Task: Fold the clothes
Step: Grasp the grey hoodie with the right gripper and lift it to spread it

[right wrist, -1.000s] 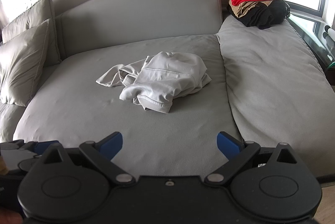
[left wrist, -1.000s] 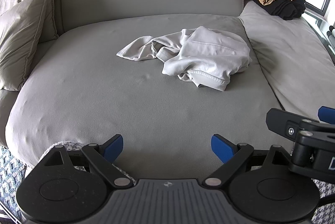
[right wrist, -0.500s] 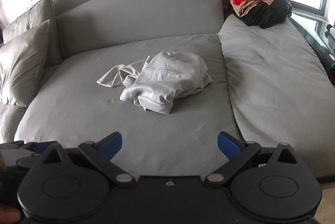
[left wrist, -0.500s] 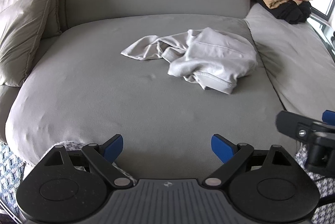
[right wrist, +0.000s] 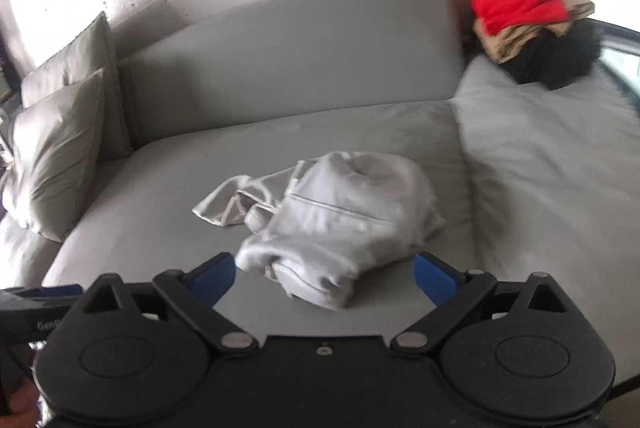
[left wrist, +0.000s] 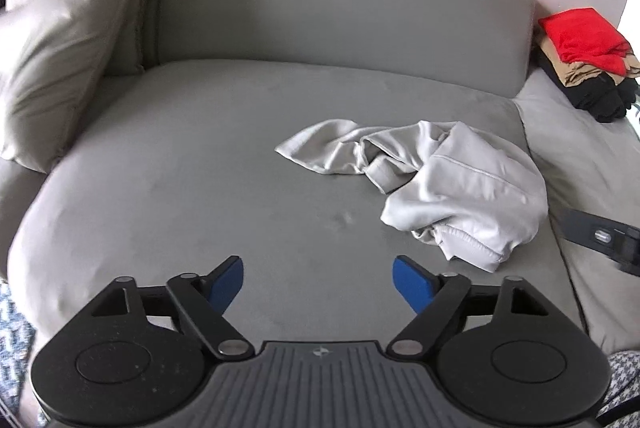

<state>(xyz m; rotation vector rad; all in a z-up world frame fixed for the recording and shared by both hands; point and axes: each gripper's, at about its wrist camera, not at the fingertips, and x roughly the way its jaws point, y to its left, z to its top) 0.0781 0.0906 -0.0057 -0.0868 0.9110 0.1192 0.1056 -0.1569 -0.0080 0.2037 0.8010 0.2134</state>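
Note:
A crumpled light grey garment point(left wrist: 448, 183) lies in a heap on the grey sofa seat point(left wrist: 200, 187), right of centre in the left wrist view. In the right wrist view the garment point(right wrist: 332, 220) lies just beyond the fingers, its near hem between them. My left gripper point(left wrist: 318, 282) is open and empty, over bare seat to the left of the garment. My right gripper point(right wrist: 324, 274) is open and empty, close to the garment's near edge. The right gripper's body also shows at the right edge of the left wrist view point(left wrist: 600, 236).
A pile of red, tan and black clothes point(left wrist: 584, 59) sits at the back right corner, also in the right wrist view point(right wrist: 532, 23). Two grey cushions point(left wrist: 60, 67) lean at the left. The sofa back point(right wrist: 288, 55) rises behind the seat.
Both grippers have moved forward toward the sofa. The garment now appears much closer, especially to the right gripper. Both stay open.

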